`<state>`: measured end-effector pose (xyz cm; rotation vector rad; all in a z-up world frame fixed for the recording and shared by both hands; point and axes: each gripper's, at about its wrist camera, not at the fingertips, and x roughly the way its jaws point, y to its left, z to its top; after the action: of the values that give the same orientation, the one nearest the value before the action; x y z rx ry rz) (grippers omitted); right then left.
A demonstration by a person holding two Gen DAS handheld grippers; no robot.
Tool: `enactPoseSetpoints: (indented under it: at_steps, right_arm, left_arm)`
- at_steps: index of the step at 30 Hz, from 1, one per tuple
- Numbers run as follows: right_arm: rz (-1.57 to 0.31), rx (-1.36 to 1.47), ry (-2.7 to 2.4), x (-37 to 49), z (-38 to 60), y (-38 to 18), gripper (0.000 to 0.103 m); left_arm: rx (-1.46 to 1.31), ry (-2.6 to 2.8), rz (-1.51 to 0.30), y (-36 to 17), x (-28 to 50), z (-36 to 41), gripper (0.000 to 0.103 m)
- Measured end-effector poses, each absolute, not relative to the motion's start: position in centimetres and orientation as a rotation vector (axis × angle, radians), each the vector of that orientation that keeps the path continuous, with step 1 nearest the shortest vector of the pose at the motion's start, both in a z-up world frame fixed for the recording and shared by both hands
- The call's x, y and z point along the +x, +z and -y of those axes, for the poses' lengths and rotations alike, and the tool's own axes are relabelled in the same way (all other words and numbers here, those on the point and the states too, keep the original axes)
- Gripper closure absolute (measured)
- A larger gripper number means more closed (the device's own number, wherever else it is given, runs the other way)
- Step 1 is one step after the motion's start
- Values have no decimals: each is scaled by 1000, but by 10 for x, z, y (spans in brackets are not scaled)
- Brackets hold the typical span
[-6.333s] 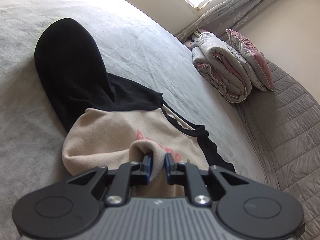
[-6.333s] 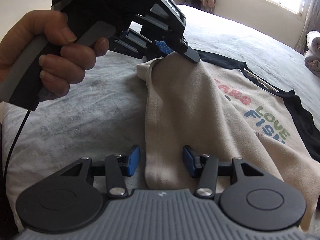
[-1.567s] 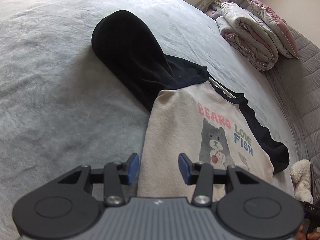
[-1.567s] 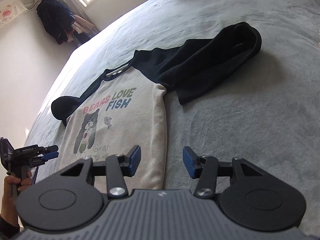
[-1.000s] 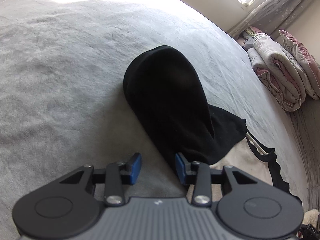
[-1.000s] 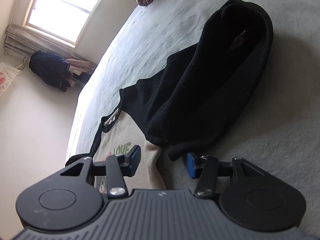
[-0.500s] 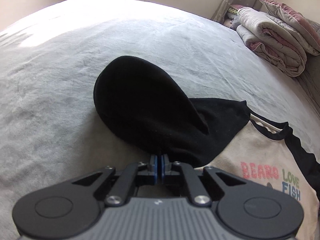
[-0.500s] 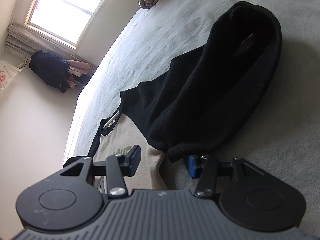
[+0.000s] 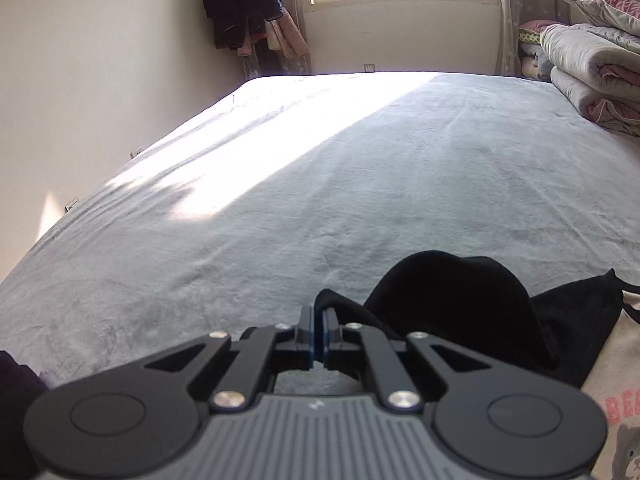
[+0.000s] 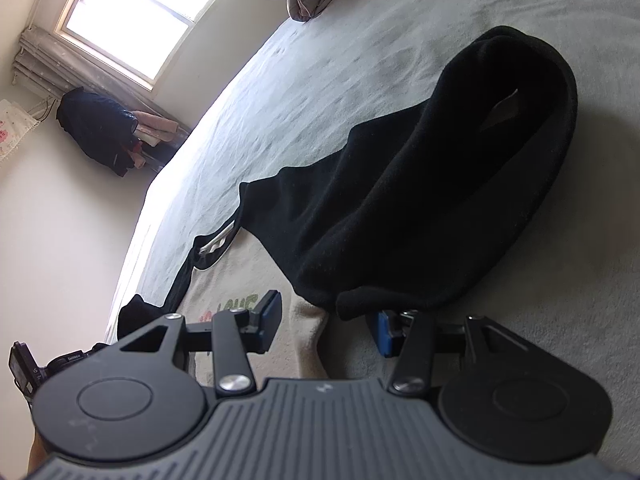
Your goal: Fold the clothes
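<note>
I've got the left hand-held gripper (image 9: pixel 319 334) pinched on the black sleeve (image 9: pixel 452 300) cuff, lifted off the bed (image 9: pixel 320 184) to fold it in, while the right hand-held gripper (image 10: pixel 326 326) waits wide open, empty, straddling the other sleeve (image 10: pixel 420 200) cuff of the shirt (image 10: pixel 240 292).

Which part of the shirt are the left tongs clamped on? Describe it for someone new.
On the grey bedspread lies a cream shirt with a printed front. The left tongs grip its black sleeve, the bulky dark fold beside the cream body, the only all-black part bunched there.
</note>
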<state>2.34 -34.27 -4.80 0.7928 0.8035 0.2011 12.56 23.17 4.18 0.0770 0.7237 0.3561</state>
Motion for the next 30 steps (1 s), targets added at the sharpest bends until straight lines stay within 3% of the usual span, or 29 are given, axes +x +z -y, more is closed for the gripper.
enactPoseSetpoints:
  at_steps: [4,8,16,21,25,30]
  right_arm:
    - [-793,775,196,28,338,-48,52]
    - [-788,773,193,28,337,-49,52]
    - [-754,715,174,27,330,-45,52]
    - [-781,720,128,36,332,-47,54]
    - [-874,642,136,39,331,-29,58]
    - [-858,518,199,47,316,-10,57]
  left_arm:
    - [-27,361,-750,41,120,-248,95]
    - [-185,292,-781,33,112,-257,64]
    - [-503,55,-880,-5,102,-240,61]
    - [-566,-2,-931,-29,111,-220,64]
    - [-461,-40,-958,-18,119,-200,64]
    - [-246,-124,-893,9,126,-166,63]
